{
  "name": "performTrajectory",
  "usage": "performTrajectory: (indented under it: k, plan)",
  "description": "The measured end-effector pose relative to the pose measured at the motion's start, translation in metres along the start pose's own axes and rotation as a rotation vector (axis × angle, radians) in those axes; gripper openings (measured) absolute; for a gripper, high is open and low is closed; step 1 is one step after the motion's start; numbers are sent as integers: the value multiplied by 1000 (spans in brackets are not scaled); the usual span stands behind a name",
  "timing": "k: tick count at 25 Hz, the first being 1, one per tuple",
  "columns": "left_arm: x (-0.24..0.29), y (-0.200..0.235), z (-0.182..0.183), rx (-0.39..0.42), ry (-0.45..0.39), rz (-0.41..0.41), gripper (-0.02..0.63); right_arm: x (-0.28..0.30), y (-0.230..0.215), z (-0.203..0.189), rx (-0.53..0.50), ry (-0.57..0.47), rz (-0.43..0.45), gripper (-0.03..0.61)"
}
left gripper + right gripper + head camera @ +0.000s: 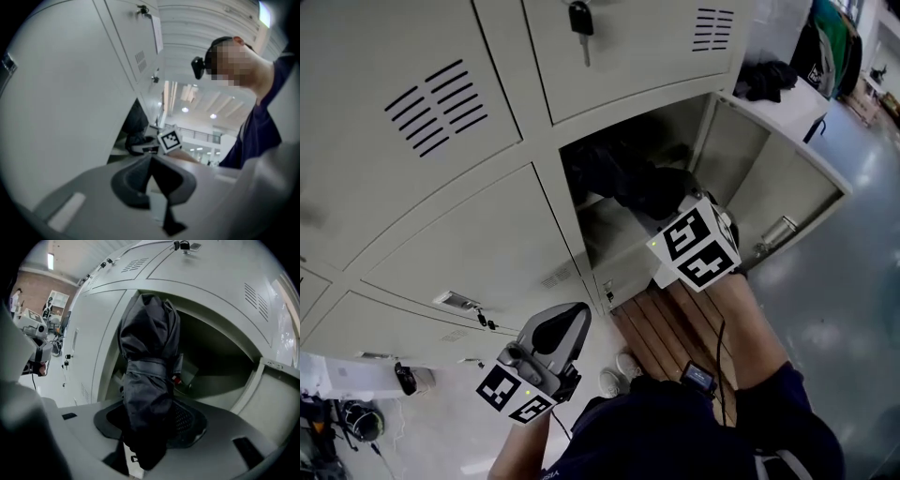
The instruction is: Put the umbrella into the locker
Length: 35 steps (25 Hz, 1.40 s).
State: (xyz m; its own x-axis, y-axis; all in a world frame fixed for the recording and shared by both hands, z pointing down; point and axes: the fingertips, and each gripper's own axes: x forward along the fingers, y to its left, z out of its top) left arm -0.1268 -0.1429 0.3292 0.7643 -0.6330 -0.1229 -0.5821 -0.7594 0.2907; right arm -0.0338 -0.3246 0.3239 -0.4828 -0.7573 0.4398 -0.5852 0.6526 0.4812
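A folded dark umbrella (147, 357) with a strap round its middle is clamped in my right gripper (150, 420), which is shut on its lower part. In the head view the umbrella (623, 173) reaches into the mouth of the open locker (605, 234), ahead of my right gripper (680, 211) and its marker cube. The locker's door (787, 187) hangs open to the right. The locker cavity (220, 366) lies just behind the umbrella's top. My left gripper (562, 328) is low at the left, beside closed locker doors. Its jaws (150, 164) meet at the tips with nothing between them.
A key (579, 19) hangs in the locker door above. Slatted wooden boards (666, 328) lie on the floor below the open locker. Dark clothing (764, 80) rests on a white surface at the upper right. Gear (356, 417) sits on the floor at the lower left.
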Motion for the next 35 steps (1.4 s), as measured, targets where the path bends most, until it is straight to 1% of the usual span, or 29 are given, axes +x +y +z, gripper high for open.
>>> performTrajectory:
  k: [3,6,18,20,24,27,31,35]
  plan:
    - [13,5,3,3,-8,7,2,9,-7,0,-64,8,-11,196]
    - [23,7,1,3,-5,12,2,17,-14,3,-102,-4,-19,196]
    - [39,17,1,7,-15,49,2,44,-49,25,-325,9,-122,196]
    - [40,18,0,5,-18,56,2,50,-52,29,-345,2,-126,196]
    - [42,19,-1,2,-17,64,2,65,-52,33,-351,-12,-116,196]
    - [42,22,-2,0,-14,73,2,76,-54,36,-375,-14,-128,196]
    - [41,29,-2,-4,-15,91,2,92,-64,30,-413,25,-158,196]
    - [42,34,-1,-6,-17,99,2,108,-69,22,-444,68,-161,196]
